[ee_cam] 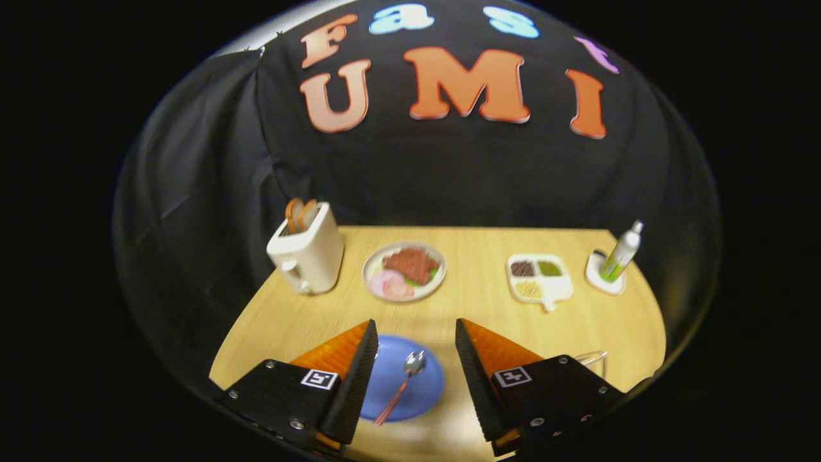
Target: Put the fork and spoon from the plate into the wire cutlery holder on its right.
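Observation:
A blue plate [420, 385] lies on the wooden table between my two fingers. On it rests a spoon [404, 378] with a shiny bowl and a reddish handle that points back toward me. My gripper [415, 337] hangs above the plate, open, with nothing between its fingers. The wire cutlery holder [593, 361] peeks out behind the right finger, to the right of the plate; most of it is hidden. I cannot make out a fork.
Beyond the fingers stand a cream toaster [308, 251] with bread in it, a plate of food [404, 271], a white divided tray [539, 277] with fillings, and a bottle [621, 253] on a white coaster at the far right.

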`<move>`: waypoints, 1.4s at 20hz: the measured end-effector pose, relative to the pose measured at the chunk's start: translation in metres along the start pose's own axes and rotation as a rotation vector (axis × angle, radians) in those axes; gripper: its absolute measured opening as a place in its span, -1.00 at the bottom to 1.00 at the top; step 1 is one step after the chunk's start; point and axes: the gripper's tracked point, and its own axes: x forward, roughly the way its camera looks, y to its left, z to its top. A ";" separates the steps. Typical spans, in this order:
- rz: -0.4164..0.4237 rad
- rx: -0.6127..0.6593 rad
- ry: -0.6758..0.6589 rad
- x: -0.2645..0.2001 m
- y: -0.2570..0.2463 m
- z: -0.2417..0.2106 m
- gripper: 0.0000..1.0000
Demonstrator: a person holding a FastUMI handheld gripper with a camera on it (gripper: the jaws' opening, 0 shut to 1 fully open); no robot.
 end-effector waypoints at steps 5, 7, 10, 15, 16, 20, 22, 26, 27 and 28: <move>-0.126 -0.048 -0.434 -0.059 -0.043 0.105 0.89; -0.144 -0.060 -0.477 -0.067 -0.049 0.114 0.93; -0.153 -0.062 -0.468 -0.072 -0.054 0.114 0.93; -0.170 -0.060 -0.421 -0.060 -0.053 0.104 0.94; -0.157 -0.062 -0.386 -0.054 -0.050 0.096 0.94; -0.079 -0.048 -0.156 -0.024 -0.026 0.040 0.94; -0.034 -0.035 -0.036 -0.013 -0.009 0.014 0.94; 0.069 0.051 0.229 0.009 0.027 -0.049 0.84; 0.090 0.075 0.302 0.011 0.034 -0.065 0.80; 0.107 0.096 0.372 0.012 0.040 -0.081 0.79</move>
